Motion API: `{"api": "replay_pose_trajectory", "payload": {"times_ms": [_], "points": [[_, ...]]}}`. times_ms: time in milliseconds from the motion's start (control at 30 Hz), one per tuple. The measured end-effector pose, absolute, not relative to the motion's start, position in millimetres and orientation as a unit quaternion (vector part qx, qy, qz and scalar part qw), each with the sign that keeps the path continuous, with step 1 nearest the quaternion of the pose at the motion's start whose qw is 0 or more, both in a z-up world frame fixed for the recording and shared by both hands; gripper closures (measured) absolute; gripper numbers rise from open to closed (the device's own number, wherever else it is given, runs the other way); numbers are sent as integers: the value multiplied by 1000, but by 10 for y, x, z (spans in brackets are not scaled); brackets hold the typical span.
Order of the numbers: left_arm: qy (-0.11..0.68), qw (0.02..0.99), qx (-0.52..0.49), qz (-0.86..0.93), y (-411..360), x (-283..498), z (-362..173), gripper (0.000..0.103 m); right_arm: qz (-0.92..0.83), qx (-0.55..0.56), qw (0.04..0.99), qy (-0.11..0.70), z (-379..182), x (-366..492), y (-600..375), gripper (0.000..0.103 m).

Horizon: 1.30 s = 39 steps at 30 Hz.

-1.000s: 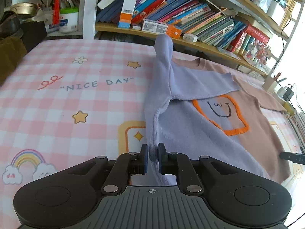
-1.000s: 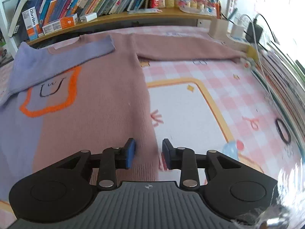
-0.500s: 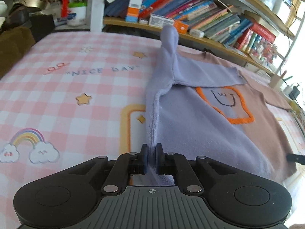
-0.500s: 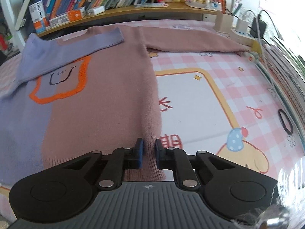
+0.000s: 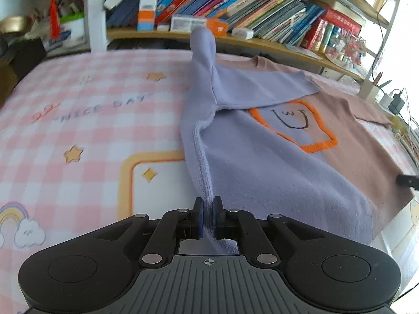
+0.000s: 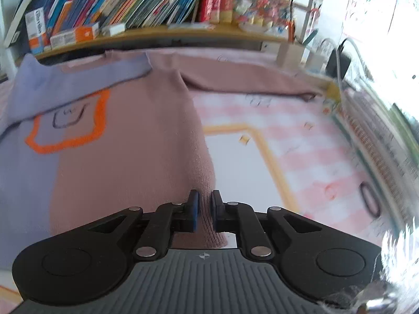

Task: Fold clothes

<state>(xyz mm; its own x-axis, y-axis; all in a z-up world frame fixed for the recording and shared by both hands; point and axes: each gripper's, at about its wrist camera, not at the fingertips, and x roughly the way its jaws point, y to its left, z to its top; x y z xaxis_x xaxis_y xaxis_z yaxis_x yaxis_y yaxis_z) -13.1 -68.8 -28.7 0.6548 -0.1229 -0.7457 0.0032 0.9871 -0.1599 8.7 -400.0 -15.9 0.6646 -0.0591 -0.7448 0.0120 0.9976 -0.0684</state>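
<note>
Left wrist: we are clamping the left gripper [image 5: 207,216] on the lilac side seam of the sweater [image 5: 275,172], spread on the checked bedsheet [image 5: 78,120] | Right wrist: we are pinching its pink hem corner in the right gripper [image 6: 204,210], jaws closed on knit; we are judging both edges should be lifted together, kept taut.

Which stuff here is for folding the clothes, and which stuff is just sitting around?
For the folding:
- sweater
- left gripper, pinching its purple edge
- right gripper, pinching its pink hem

Just sitting around:
- books
- boxes
- chargers
- checked sheet
</note>
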Motion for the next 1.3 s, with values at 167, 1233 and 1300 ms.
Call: {"api": "replay_pose_trajectory", "payload": {"times_ms": [167,1233,1300], "points": [[411,907,-94,-9,-449,-187,-292,98,30,-35,904,426,-133,-61,-3850,94],[371,928,2,49,-946,-84,251,86,109,63,889,440,-105,476,-4585,73],[369,928,23,33,-1164,59,244,84,126,57,889,437,-126,507,-4539,73]]}}
